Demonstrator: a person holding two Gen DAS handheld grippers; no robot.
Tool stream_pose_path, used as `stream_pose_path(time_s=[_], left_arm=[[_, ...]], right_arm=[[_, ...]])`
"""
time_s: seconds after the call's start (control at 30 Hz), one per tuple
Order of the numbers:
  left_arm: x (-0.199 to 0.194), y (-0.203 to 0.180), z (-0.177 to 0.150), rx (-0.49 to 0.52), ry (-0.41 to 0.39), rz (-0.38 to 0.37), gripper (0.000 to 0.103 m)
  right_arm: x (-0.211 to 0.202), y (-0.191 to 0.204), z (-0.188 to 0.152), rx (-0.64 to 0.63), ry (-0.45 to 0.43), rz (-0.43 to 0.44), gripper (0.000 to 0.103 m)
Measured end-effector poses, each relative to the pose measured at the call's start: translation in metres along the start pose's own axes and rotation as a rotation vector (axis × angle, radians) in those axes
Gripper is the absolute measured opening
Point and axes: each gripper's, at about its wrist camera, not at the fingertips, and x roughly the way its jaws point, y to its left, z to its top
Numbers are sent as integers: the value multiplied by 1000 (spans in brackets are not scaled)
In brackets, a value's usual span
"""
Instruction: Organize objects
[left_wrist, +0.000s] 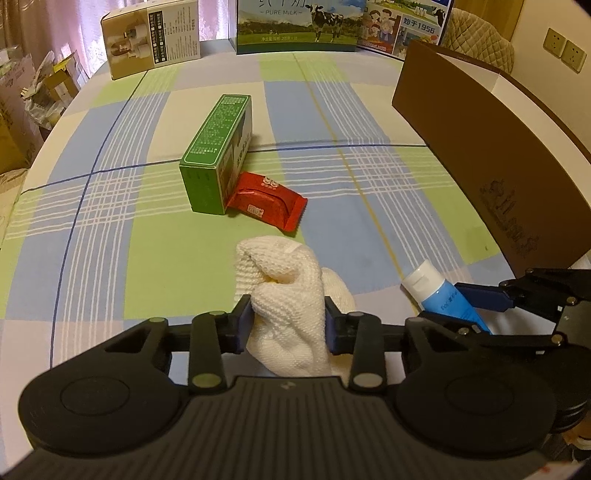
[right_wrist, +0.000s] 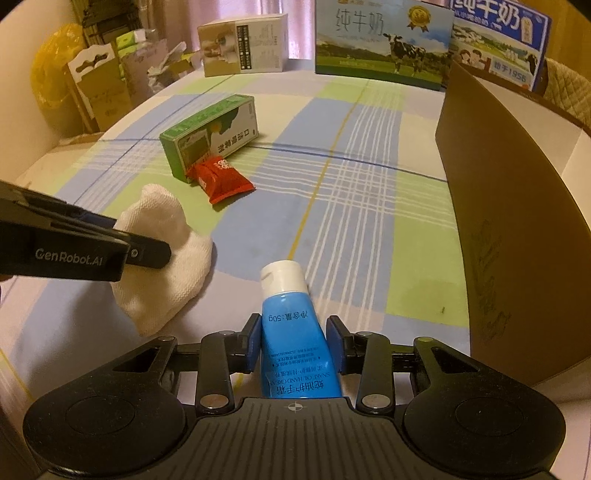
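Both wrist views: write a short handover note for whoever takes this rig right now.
Left gripper: jaws shut on the white knitted cloth.
Right gripper: jaws shut on the blue hand cream tube.
On the checked tablecloth: green box, red snack packet against it.
Brown carton stands on the right.
Done: both items gripped.
Left: place them, then box and packet.

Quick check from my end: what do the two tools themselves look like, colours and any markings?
Both are matte black. Left tool and right tool each have linkage arms with silvery pivot pins, blue pads on the fingers, and a ribbed base with round discs. White "GenRobot.AI" lettering shows on the left tool's side in the right view.
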Motion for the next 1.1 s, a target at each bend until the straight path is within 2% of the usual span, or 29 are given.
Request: stream_pose_path(time_s=[0.17, 0.67, 1.1], left_arm=[[-3, 0, 1, -2, -5, -5, 31], [-21, -7, 8, 3, -41, -1, 30], [-48, -14, 19, -8, -112, 17, 30]], right_arm=[[-4, -7, 2, 62, -5, 35, 34], [-28, -15, 7, 116, -72, 55, 34], [-57, -19, 17, 147, -152, 74, 34]])
